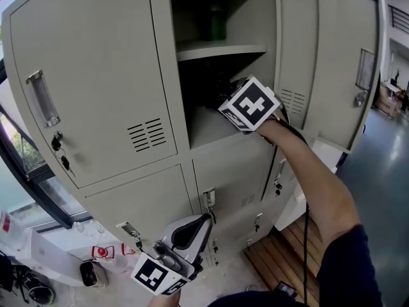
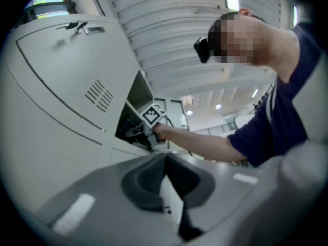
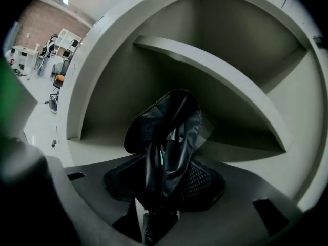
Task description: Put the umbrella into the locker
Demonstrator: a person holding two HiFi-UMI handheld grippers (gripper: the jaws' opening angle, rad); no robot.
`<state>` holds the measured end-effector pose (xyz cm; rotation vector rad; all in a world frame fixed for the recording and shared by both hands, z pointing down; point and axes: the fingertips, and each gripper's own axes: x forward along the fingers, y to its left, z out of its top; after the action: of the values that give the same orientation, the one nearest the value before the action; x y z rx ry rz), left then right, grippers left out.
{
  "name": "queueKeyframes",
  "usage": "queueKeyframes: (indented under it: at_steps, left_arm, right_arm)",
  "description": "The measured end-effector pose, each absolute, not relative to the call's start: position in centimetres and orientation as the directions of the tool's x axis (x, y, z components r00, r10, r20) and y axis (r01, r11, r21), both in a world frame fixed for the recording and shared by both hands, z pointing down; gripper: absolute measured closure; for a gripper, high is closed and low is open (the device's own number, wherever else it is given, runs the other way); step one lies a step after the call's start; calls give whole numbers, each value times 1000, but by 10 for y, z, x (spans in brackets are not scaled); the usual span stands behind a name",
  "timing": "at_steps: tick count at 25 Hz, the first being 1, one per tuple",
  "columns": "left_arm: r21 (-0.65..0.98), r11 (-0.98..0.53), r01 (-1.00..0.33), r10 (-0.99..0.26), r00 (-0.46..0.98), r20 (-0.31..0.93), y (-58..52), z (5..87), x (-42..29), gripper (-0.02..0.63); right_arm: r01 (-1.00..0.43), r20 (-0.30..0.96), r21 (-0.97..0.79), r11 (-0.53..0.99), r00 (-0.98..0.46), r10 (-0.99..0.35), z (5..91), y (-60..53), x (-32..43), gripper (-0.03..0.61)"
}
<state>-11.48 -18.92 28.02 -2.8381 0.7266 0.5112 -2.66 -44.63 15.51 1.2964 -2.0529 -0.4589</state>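
Observation:
A folded black umbrella (image 3: 166,137) in a glossy sleeve stands up between the jaws of my right gripper (image 3: 164,181), which is shut on its lower end. In the head view the right gripper (image 1: 225,93) reaches into the open middle locker compartment (image 1: 208,125), under the shelf (image 1: 220,51); its marker cube (image 1: 250,104) hides the umbrella. The left gripper view shows that cube (image 2: 152,115) at the locker's opening. My left gripper (image 1: 206,220) hangs low before the bottom lockers, its jaws together with nothing in them (image 2: 165,160).
The compartment's door (image 1: 348,62) stands open at the right. A closed door with keys (image 1: 61,151) is at the left. A green object (image 1: 217,23) sits above the shelf. Below are small locker doors (image 1: 236,190), wooden flooring (image 1: 287,248) and clutter (image 1: 92,272) on the floor.

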Motion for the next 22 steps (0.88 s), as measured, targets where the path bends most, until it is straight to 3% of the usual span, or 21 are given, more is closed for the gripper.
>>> queueKeyframes:
  at_steps: [22]
  left_arm:
    - [-103, -810, -577, -511, 781, -360, -241, 257, -83, 611]
  right_arm:
    - [-576, 482, 557, 598, -363, -798, 187, -533, -51, 396]
